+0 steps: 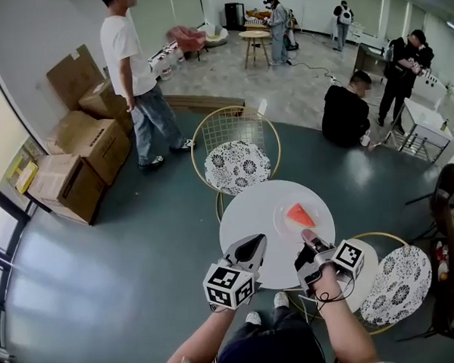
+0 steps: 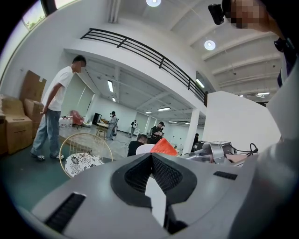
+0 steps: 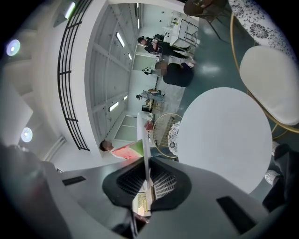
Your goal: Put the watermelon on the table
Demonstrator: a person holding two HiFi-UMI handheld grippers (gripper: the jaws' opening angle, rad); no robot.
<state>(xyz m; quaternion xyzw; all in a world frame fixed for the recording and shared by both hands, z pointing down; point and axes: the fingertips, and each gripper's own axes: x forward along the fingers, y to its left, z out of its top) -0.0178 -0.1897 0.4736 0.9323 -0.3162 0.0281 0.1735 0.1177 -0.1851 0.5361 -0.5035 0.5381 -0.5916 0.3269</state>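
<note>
Watermelon slice lies on a white plate over the round table, right tongs clamped on the plate's rim, left tongs pressed together, empty; setting down and letting go likely remain.

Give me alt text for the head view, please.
A watermelon slice sits on a white plate gripped at its rim by the right tongs over a round white table. The left tongs are shut and empty beside it; people stand beyond.

Red watermelon wedge lies on a plate over the white table.
</note>
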